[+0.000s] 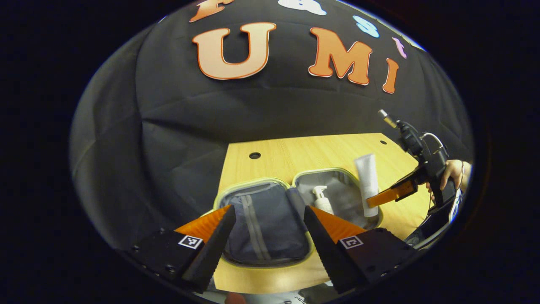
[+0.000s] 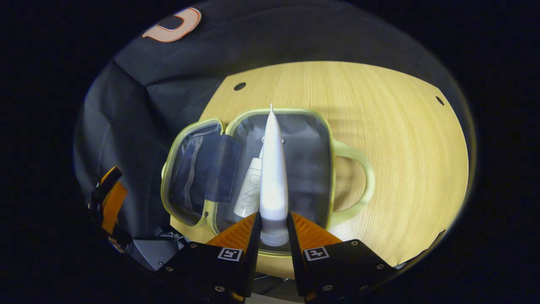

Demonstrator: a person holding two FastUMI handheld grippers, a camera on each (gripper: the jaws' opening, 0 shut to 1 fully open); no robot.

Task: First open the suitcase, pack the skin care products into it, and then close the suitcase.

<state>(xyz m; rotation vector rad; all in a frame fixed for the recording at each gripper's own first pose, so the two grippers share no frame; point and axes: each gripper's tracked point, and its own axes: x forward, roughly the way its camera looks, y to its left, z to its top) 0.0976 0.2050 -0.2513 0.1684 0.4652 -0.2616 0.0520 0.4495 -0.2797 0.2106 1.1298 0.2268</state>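
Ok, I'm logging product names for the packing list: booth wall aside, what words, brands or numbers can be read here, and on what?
White plastic pump bottle: grey lettering along its side, partly behind the tube, too blurred to read.
White squeeze tube held in the right gripper: no print visible.
Black-and-white square markers on the right gripper and left gripper: patterns, no words.

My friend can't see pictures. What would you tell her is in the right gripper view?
The right gripper is shut on a white tube, holding it over the open suitcase on a wooden table. A white pump bottle already lies inside the case's grey lining, and the other half lies folded open to the left.
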